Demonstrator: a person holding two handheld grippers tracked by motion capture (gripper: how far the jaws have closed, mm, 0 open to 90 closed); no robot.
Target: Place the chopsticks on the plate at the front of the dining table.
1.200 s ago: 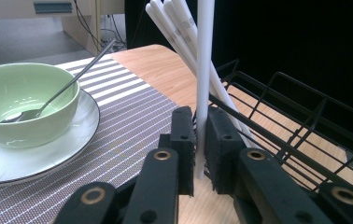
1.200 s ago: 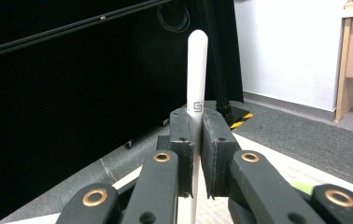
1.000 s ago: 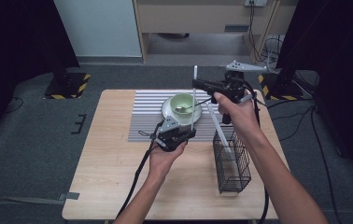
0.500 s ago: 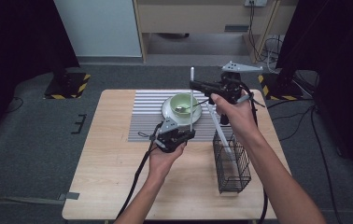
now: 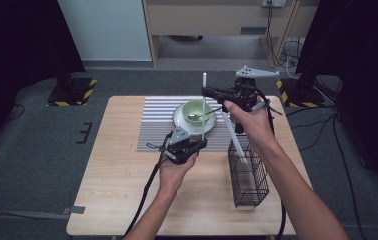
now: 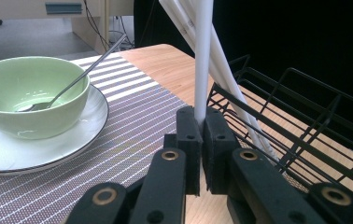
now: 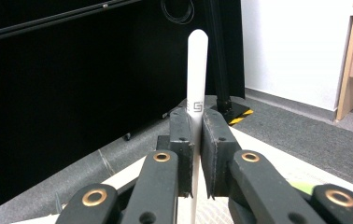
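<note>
A: How many white sticks do you count?

B: One white stick [image 5: 203, 107] stands upright over the bench [image 5: 122, 190], held at both ends. The left claw [image 5: 200, 143] is clamped on its lower end, and the right claw [image 5: 206, 91] is clamped near its rounded top. In the left gripper view the pads squeeze the stick [image 6: 202, 60] with no gap; the right gripper view shows the same on the upper part [image 7: 196, 70], just below a small printed mark.

A: Any more of them?

B: Yes, more white sticks [image 5: 232, 135] lean out of the one black wire basket [image 5: 249, 180] at the bench's right side. The left gripper view shows at least two of them [image 6: 226, 74] behind the held one; I cannot tell the exact number.

A: And the dishes?

B: One green bowl [image 5: 195, 109] on one white plate [image 5: 179, 120], with one metal spoon [image 5: 203, 115] resting in the bowl. They sit on one striped mat [image 5: 157, 125], just behind the left claw.
</note>
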